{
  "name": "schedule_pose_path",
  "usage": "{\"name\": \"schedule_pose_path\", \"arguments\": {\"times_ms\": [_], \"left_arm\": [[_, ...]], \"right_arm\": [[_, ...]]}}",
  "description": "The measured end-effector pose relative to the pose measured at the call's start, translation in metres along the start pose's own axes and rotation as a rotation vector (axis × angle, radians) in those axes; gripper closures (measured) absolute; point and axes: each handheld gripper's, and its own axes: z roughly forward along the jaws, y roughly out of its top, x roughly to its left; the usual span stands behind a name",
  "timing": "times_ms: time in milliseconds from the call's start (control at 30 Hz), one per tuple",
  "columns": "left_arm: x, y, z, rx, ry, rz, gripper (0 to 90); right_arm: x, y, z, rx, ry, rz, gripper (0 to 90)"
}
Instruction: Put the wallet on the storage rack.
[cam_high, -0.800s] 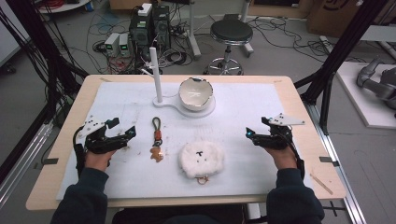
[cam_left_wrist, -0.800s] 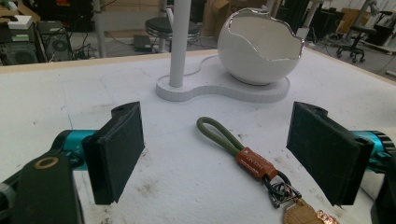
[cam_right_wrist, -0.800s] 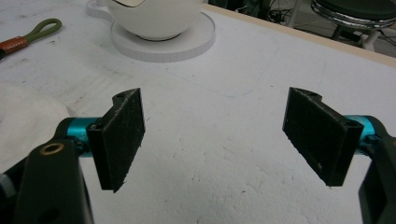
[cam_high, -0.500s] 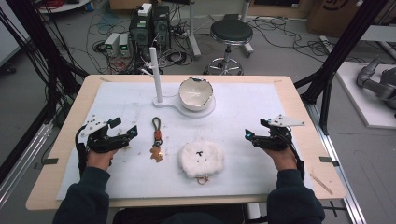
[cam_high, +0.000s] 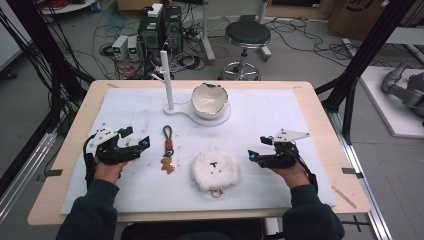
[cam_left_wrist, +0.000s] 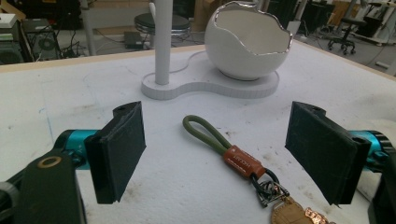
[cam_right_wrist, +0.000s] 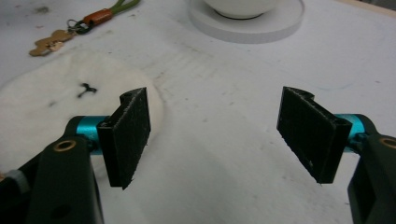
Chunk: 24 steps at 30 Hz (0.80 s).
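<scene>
Tongs wide apart on both sides, nothing gripped. My left tongs (cam_high: 141, 144) have crept toward the keychain (cam_high: 167, 150) since a moment ago, and I'm now lined up on it: in the left gripper view the olive loop (cam_left_wrist: 205, 133) and its brown leather tab (cam_left_wrist: 243, 161) lie flat on the white mat between the two black pads (cam_left_wrist: 122, 149), with the metal ring and gingerbread charm (cam_left_wrist: 294, 214) trailing off toward me. No contact yet; the pads are well clear of the cord on both sides.

My right tongs (cam_high: 256, 156) have barely shifted. They hover just beside the fluffy white plush keychain (cam_high: 216, 170), whose edge sits behind one pad in the right gripper view (cam_right_wrist: 70, 112).

Farther back on the counter (cam_high: 310, 100), the white stand with its upright post (cam_high: 166, 80) and the cracked-egg bowl (cam_high: 210, 99) wait untouched.

That leftward creep reads to me as the start of a pick on the corded keychain. I'd judge the next thing needed is a drop and a close around the loop.
</scene>
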Motion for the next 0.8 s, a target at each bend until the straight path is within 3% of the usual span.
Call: {"name": "schedule_pose_path", "arguments": {"times_ms": [200, 267, 300, 333, 433, 467, 533, 567, 633, 667, 733, 800], "left_arm": [[-0.003, -0.001, 0.004, 0.014, -0.015, 0.005, 20.0], [-0.003, -0.001, 0.004, 0.016, -0.017, 0.005, 20.5], [-0.003, -0.001, 0.004, 0.018, -0.019, 0.008, 20.5], [-0.003, -0.001, 0.003, 0.018, -0.020, 0.008, 20.9], [-0.004, -0.001, 0.004, 0.021, -0.022, 0.008, 20.9], [-0.006, -0.001, 0.006, 0.028, -0.026, 0.008, 20.9], [-0.007, -0.002, 0.007, 0.031, -0.031, 0.009, 20.9], [-0.010, -0.001, 0.008, 0.037, -0.042, 0.011, 21.2], [-0.013, -0.001, 0.010, 0.039, -0.059, 0.008, 22.6], [-0.014, -0.001, 0.011, 0.038, -0.066, 0.003, 23.6], [-0.017, 0.000, 0.014, 0.043, -0.091, -0.006, 23.6], [-0.022, 0.001, 0.019, 0.045, -0.132, -0.009, 23.6]], "right_arm": [[0.025, 0.001, 0.028, 0.068, 0.115, 0.007, 26.5], [0.033, 0.001, 0.040, 0.120, 0.135, -0.022, 26.9], [0.033, 0.001, 0.040, 0.120, 0.135, -0.022, 26.9], [0.038, -0.001, 0.050, 0.180, 0.155, -0.040, 30.6], [0.040, -0.003, 0.055, 0.225, 0.164, -0.043, 35.9], [0.040, -0.004, 0.058, 0.257, 0.197, -0.020, 43.7], [0.039, -0.003, 0.058, 0.265, 0.205, -0.010, 48.5], [0.038, -0.001, 0.057, 0.269, 0.220, -0.012, 63.8], [0.041, 0.001, 0.055, 0.262, 0.220, -0.046, 75.7], [0.043, 0.003, 0.054, 0.251, 0.211, -0.096, 79.6], [0.047, 0.007, 0.051, 0.220, 0.203, -0.143, 81.4], [0.050, 0.012, 0.047, 0.152, 0.199, -0.198, 82.0]]}}
